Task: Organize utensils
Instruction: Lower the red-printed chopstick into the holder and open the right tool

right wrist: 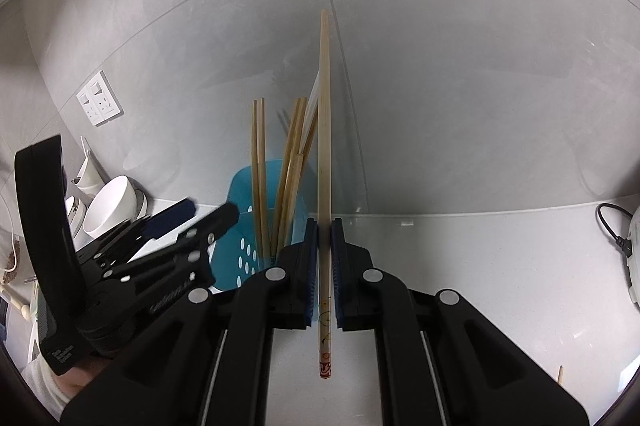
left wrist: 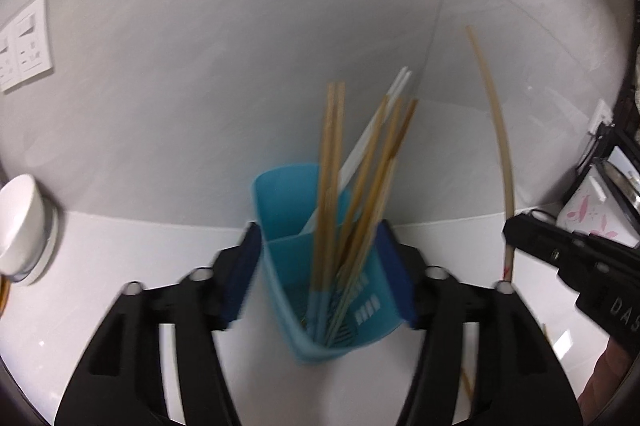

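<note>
Blue perforated plastic utensil holder stands on the white surface against the grey tiled wall, at centre of the left wrist view and at 9 o'clock of centre in the right wrist view. Holder has two compartments; a bundle of pale wooden chopsticks plus white chopsticks stands in the nearer one, leaning toward 1 o'clock. Far compartment appears to hold none. Left gripper: jaws spread apart, one blue pad on either side of the holder; frame is motion-blurred, pads look just beside the holder walls, whether they touch cannot be told. Right gripper: jaws drawn together, clamped on a single long pale wooden chopstick with a red printed end, which stands nearly upright, printed end toward 6 o'clock, tip toward 12 o'clock. This chopstick sits just to the 3 o'clock side of the holder, apart from the bundle. White ceramic bowl lies tilted at 9 o'clock, near the wall. White wall socket plate at 10 o'clock. Black cable at 3 o'clock on the surface.
</note>
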A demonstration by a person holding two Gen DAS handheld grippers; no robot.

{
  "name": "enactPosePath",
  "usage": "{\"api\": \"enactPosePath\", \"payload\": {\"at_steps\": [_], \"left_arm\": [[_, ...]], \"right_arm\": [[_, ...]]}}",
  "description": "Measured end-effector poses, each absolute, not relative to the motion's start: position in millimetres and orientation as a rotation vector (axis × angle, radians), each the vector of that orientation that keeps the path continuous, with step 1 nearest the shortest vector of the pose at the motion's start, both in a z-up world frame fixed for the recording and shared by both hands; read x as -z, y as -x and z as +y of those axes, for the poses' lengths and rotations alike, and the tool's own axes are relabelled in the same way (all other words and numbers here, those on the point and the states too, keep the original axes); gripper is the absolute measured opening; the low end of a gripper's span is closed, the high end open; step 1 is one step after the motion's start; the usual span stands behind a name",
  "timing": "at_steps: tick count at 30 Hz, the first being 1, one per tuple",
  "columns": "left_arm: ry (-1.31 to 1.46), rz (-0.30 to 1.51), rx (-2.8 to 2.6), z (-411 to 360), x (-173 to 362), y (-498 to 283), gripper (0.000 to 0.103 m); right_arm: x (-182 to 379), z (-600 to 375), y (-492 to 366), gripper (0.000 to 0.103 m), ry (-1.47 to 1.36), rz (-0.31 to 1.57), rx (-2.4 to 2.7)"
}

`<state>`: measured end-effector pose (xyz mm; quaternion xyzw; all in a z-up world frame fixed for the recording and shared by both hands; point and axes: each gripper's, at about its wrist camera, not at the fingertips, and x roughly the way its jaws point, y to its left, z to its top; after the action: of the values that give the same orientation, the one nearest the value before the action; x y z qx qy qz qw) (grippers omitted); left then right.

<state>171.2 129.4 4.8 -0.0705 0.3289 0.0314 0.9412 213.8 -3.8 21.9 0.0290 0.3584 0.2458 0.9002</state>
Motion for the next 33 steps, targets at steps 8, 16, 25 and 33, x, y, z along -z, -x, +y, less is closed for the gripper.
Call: {"api": "enactPosePath", "payload": {"at_steps": [8,16,25,33], "left_arm": [[0.139,0.717,-0.126,145,-6,-149,0.092],[0.163,0.748,-0.159,155,3,-144,0.096],[0.184,0.752,-0.195,174,2,-139,0.095],[0.192,0.749,-0.225,186,4,-142,0.096]], "right_arm": [[-24,4,-215,0.006,-0.071,0.727,-0.544],[-23,22,-223,0.006,-0.09,0.717,-0.563],[-24,47,-230,0.006,-0.096,0.7,-0.579],[-18,61,-231,0.006,-0.104,0.64,-0.555]]}}
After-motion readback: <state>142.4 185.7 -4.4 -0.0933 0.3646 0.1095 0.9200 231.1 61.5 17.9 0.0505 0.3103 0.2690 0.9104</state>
